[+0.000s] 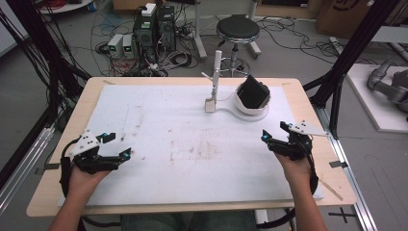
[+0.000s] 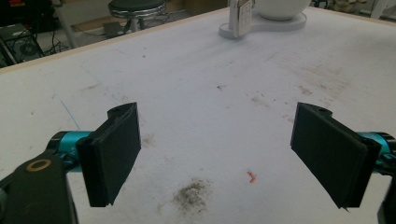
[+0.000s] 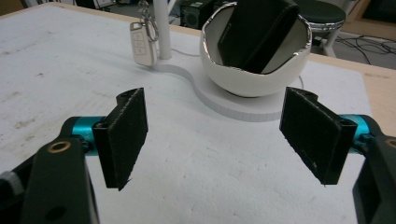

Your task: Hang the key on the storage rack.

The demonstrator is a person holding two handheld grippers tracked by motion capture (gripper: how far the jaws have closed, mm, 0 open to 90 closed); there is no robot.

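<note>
Both sets of jaws stand wide apart with nothing between them: the left gripper [image 1: 126, 154] low at the mat's [image 1: 159, 144] near left, the right gripper [image 1: 264, 135] at its right edge. Beyond the right one, the wallet [image 3: 256, 32] sits tilted in the white bowl [image 3: 254, 74], and the key fob [image 3: 142, 44] hangs on the post beside it. Judging by this, the placing looks done, with only withdrawal left.

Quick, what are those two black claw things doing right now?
Left gripper: open, holding nothing.
Right gripper: open, holding nothing.
</note>
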